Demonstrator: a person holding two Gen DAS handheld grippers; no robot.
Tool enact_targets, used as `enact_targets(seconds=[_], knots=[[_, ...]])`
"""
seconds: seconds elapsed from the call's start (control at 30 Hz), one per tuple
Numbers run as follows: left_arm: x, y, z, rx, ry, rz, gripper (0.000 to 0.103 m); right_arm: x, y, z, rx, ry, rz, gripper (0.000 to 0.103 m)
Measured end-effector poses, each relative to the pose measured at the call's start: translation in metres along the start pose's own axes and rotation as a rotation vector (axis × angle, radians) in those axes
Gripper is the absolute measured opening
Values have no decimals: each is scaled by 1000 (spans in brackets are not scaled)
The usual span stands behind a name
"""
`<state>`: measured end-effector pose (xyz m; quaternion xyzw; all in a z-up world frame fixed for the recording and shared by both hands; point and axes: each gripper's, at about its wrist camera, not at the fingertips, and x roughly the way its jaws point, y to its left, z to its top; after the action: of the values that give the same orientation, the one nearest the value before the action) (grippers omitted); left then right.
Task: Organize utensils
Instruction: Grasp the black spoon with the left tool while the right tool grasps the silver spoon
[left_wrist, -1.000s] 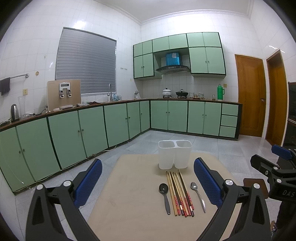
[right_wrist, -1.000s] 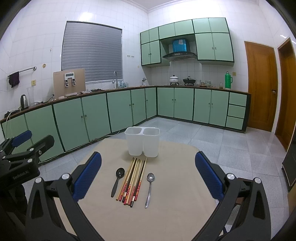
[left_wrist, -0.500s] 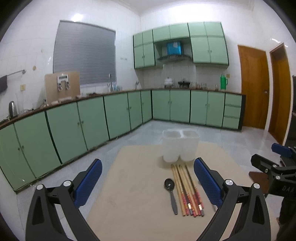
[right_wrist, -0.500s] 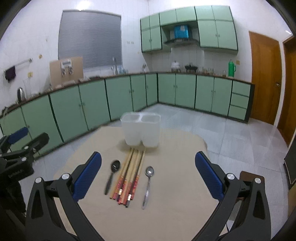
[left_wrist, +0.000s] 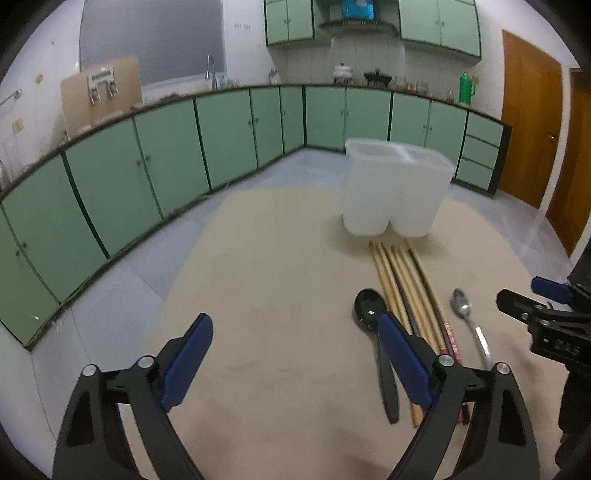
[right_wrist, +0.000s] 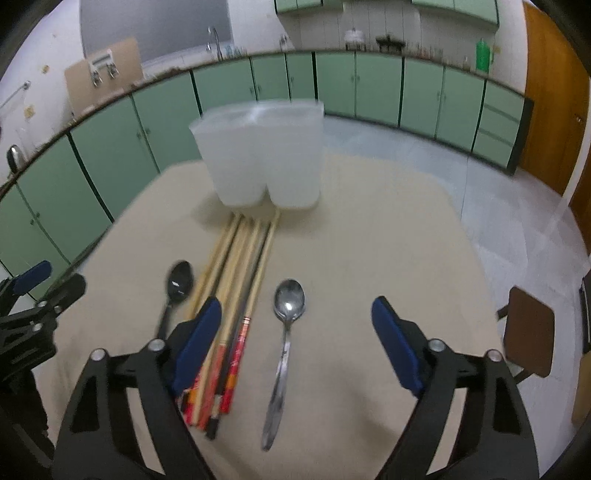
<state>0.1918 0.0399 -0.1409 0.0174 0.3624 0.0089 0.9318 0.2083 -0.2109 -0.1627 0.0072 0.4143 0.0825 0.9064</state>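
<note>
- My left gripper hangs over the beige table, jaws wide but closing, nothing but bare tabletop between them. Its right-hand pad overlaps the black spoon and the near chopsticks in the picture; contact I cannot tell.
- My right gripper is likewise wide and closing, empty. The steel spoon lies between its fingers, untouched as far as I can see.
- The chopsticks lie in a tight bundle between the two spoons, tips touching or just short of the white two-compartment holder at the table's far side. Both compartments look empty, though blur hides the inside.
- Risks, as I judge them: the picture is smeared, so a fast descent may land the pads on the table and skid the spoon away.
- The left gripper sits off to the side of the black spoon; closing here grabs nothing or nudges the bundle apart.
- Thin flat handles may slip or pivot from the pads.
- The grippers are near each other; they could collide over the bundle.
</note>
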Motion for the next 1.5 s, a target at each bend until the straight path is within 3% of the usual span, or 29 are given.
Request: enact_targets(seconds=[0.33, 0.47, 0.57, 1.13, 1.2, 1.4, 1.5], knots=[[33, -10, 2, -2, 55, -29, 87, 52, -3, 4, 13, 115, 1, 59], [44, -20, 3, 19, 71, -54, 87, 67, -3, 4, 21, 156, 15, 37], [52, -27, 3, 32, 90, -69, 87, 67, -1, 3, -2, 143, -4, 28], [105, -43, 16, 35, 171, -66, 86, 64, -9, -1, -4, 115, 30, 28], [107, -41, 17, 24, 174, -70, 84, 63, -9, -1, -5, 113, 31, 28], [111, -37, 18, 10, 193, -97, 62, 62, -9, -1, -16, 113, 33, 28], [108, -39, 18, 16, 183, -113, 41, 62, -7, 0, -24, 115, 27, 28]])
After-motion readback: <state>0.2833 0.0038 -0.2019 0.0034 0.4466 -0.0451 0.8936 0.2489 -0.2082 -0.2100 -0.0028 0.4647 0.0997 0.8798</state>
